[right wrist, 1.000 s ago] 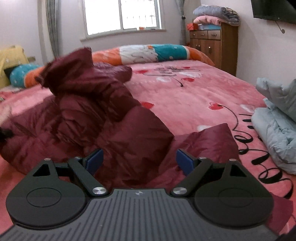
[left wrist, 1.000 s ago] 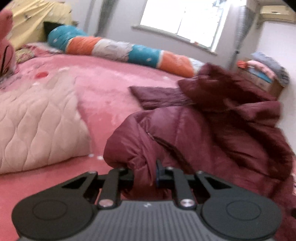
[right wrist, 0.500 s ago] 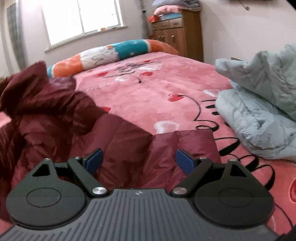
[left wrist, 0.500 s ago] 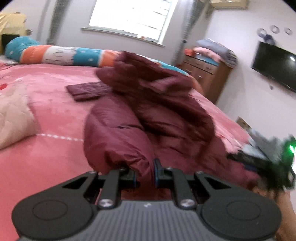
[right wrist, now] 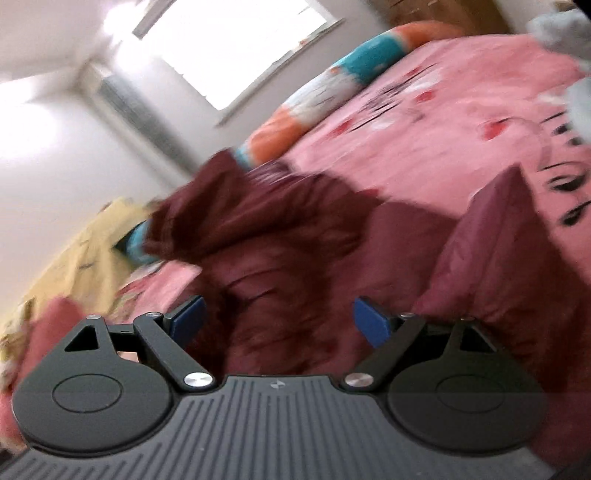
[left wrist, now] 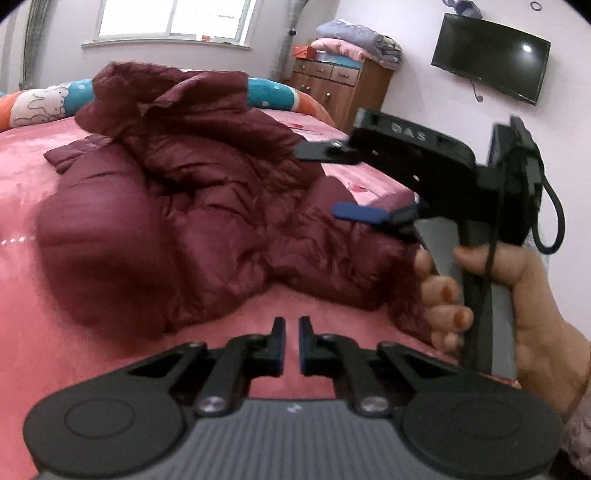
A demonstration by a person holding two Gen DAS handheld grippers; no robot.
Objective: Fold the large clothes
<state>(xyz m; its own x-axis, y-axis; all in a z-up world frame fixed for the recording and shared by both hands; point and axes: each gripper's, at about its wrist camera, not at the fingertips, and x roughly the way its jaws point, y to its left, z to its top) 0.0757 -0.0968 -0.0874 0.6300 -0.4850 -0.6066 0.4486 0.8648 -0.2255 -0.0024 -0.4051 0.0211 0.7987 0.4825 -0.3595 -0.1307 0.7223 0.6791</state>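
Note:
A dark red puffer jacket (left wrist: 192,206) lies crumpled in a heap on the pink bed (left wrist: 22,177). My left gripper (left wrist: 291,347) is nearly shut with a narrow gap, empty, just in front of the jacket's near edge. My right gripper (right wrist: 279,321) is wide open and empty, tilted, right over the jacket (right wrist: 295,258). In the left wrist view the right gripper (left wrist: 332,181) is held in a hand at the right, its fingers open above the jacket's right side.
A long striped bolster (left wrist: 44,99) lies along the bed's far edge. A wooden dresser (left wrist: 340,85) with folded blankets stands at the back right, a wall TV (left wrist: 491,59) beside it. A yellow cover (right wrist: 77,251) and a pale blue garment (right wrist: 561,26) lie on the bed.
My left gripper has let go of the jacket fold and drawn back. The right gripper has tilted and swung over the jacket, still open.

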